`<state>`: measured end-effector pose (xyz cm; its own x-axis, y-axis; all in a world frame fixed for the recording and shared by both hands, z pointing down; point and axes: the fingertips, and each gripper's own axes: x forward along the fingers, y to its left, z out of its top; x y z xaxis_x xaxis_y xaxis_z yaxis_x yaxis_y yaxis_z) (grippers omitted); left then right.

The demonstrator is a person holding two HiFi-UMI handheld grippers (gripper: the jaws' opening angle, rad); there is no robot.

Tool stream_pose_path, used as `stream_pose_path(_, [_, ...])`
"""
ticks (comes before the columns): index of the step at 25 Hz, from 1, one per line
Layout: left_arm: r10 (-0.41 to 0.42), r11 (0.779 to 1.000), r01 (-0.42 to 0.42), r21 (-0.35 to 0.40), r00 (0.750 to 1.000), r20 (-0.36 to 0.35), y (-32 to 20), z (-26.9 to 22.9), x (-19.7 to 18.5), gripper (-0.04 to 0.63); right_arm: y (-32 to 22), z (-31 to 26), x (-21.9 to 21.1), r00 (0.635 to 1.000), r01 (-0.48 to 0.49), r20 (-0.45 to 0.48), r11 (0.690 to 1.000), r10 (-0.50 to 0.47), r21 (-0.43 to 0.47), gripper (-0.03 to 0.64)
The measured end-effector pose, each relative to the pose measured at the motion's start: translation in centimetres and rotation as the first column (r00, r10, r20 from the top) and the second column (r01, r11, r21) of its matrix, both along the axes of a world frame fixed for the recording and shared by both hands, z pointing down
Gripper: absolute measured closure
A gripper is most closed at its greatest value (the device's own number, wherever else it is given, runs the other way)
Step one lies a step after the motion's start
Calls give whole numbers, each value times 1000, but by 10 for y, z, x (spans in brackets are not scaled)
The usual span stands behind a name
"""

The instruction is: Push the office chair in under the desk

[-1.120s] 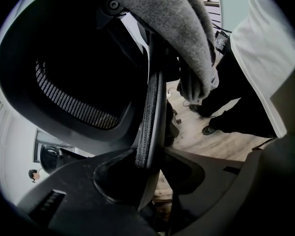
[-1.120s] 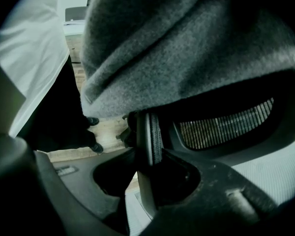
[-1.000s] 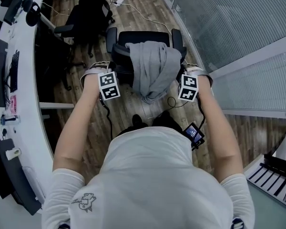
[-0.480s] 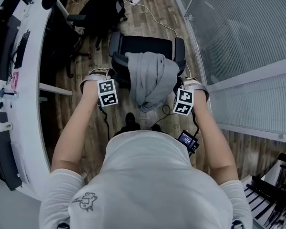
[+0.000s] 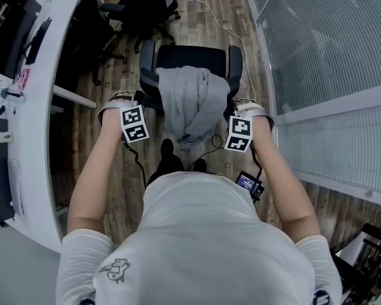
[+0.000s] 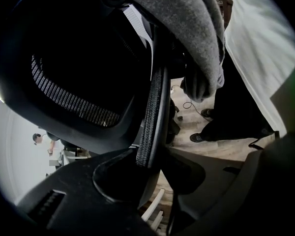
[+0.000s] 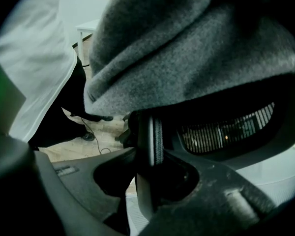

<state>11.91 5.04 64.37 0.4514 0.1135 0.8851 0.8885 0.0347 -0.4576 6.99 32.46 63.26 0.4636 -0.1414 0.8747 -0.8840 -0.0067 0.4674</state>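
A black office chair [image 5: 190,57] stands on the wood floor with a grey garment [image 5: 192,100] draped over its backrest. My left gripper [image 5: 151,107] is at the backrest's left edge and my right gripper [image 5: 233,112] at its right edge. In the left gripper view the mesh-covered edge of the chair back [image 6: 152,117] runs down between the jaws of the left gripper [image 6: 155,168], which grips it while the jaws are opening slightly. In the right gripper view the right gripper [image 7: 150,176] is shut on the chair back's other edge [image 7: 155,136], under the garment [image 7: 187,58].
A long white desk [image 5: 44,75] with keyboards and small items runs along the left. A second black chair [image 5: 146,5] stands beyond. A glass partition [image 5: 324,56] borders the right. A cable [image 5: 235,37] lies on the floor. The person's shoes [image 5: 168,151] are behind the chair.
The person has stepped forward and the chair has rolled ahead with both grippers staying on its backrest. The desk now lies more alongside at the left.
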Motion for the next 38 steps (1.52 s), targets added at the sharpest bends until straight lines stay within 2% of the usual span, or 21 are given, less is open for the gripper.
stream_pose_path(8, [-94,996,94,2,996,-6,-9,3,-54,445,-7,2,-27,994,109,-4,994,-109,4,506])
stream_pose_path(18, [-198,980,198,-7,980,-7,-49,-2,-106,445,-51,-2,-48,974,226,1,974,-226,14,512])
stream_pose_path(31, [-319,948,319,-7,948,-3,-102,-6,-163,445,-104,5,-62,939,344,-14,939,-344,-24,522])
stream_pose_path(38, [-385,923,385,-4,923,-12,-148,-8,-193,445,-158,0,-76,911,411,-8,911,-411,-11,525])
